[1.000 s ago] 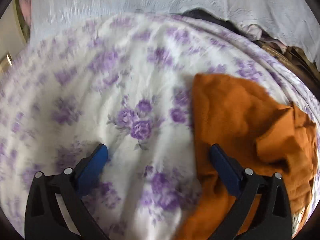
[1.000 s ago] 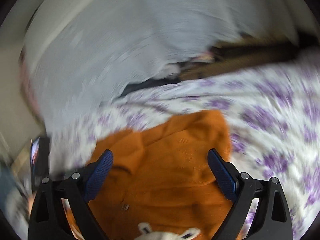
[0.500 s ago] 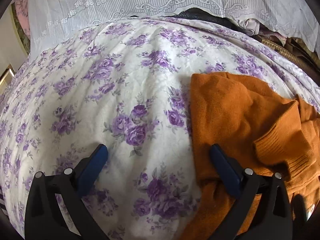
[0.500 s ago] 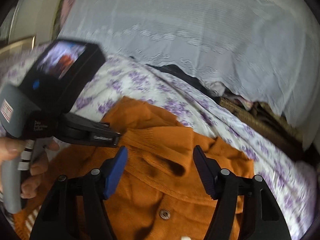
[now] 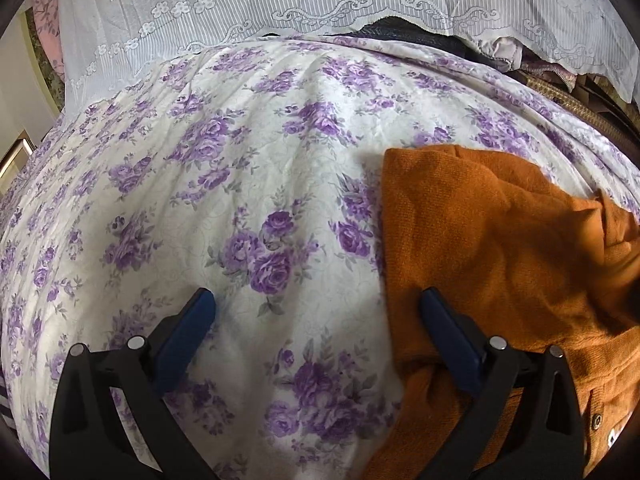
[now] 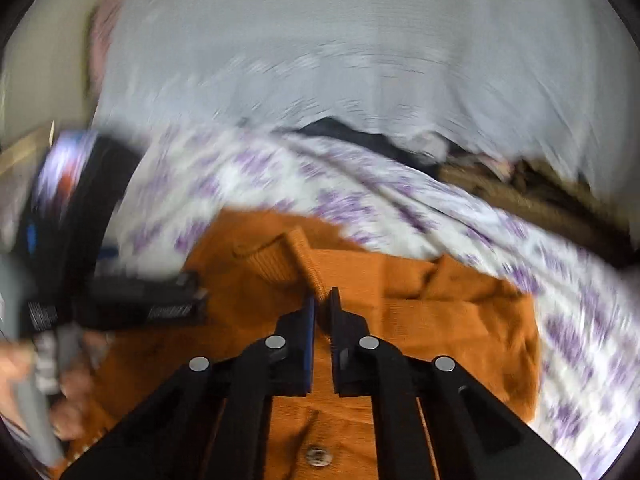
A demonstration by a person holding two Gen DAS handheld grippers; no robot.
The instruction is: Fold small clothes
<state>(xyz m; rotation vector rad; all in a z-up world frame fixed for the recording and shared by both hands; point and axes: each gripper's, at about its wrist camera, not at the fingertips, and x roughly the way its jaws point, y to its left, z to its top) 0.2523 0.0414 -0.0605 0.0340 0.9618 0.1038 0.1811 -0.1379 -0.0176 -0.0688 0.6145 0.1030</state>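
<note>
An orange knit cardigan (image 5: 500, 248) lies crumpled on the right part of a floral bedsheet (image 5: 208, 168). My left gripper (image 5: 318, 304) is open just above the sheet, and its right finger (image 5: 448, 332) rests over the cardigan's left edge. In the blurred right wrist view the cardigan (image 6: 460, 312) fills the centre, with a button (image 6: 318, 456) near the bottom. My right gripper (image 6: 322, 300) is closing, and its pads pinch a ribbed cuff (image 6: 304, 256) of the cardigan.
A white lace cloth (image 5: 320, 8) hangs along the back of the bed. Dark fabric and a woven brown edge (image 5: 580, 108) sit at the back right. A person's hand (image 6: 72, 392) holds the left tool's handle at the left of the right wrist view.
The right gripper went from wide open to shut on the cardigan's ribbed cuff while rolling and shifting sideways. The left gripper stayed open in nearly the same spot.
</note>
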